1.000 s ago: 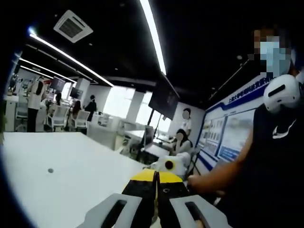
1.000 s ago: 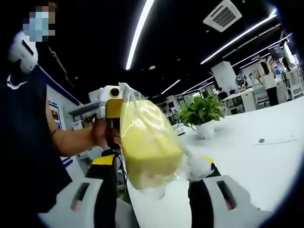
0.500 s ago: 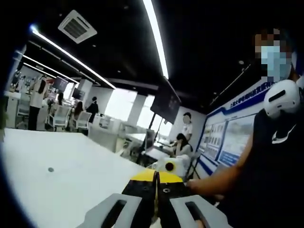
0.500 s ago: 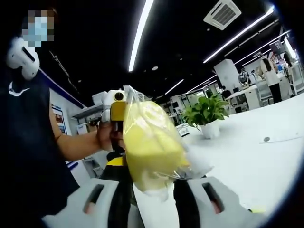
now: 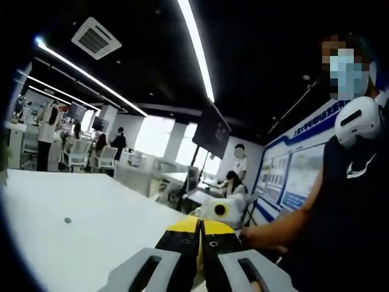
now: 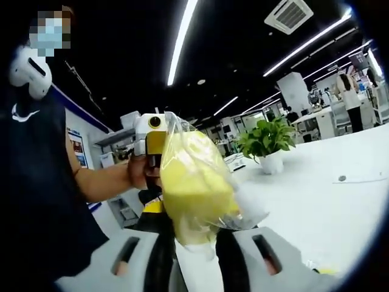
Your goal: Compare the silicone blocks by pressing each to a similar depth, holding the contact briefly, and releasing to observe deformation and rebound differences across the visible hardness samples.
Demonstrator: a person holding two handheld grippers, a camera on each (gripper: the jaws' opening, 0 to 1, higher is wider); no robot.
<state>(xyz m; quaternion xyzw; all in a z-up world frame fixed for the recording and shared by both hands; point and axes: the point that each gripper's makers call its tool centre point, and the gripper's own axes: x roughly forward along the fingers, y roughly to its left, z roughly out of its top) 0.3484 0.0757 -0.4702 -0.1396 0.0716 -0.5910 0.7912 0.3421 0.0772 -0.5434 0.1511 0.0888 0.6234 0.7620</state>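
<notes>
A yellow silicone block [image 6: 191,176] in a clear plastic bag [image 6: 243,210] stands between the jaws of my right gripper [image 6: 194,228], which is shut on its lower part and squeezes it. The bag's top corner reaches up beside my left gripper [image 6: 151,131], held by a hand just behind the block. In the left gripper view, my left gripper [image 5: 199,230] has its yellow-tipped jaws pressed together; I cannot tell whether a bag edge lies between them. Beyond its tips is the white body of the right gripper [image 5: 217,210].
A white table [image 6: 316,201] stretches to the right, with a potted plant [image 6: 267,146] at its far side and a small dark spot [image 5: 67,220] on its surface. The person [image 5: 340,207] stands close behind both grippers. Other people sit and stand farther off.
The right gripper's jaws have drawn closer together on the bagged yellow block, which now looks narrower at its base. The left gripper's jaws have stayed pressed together.
</notes>
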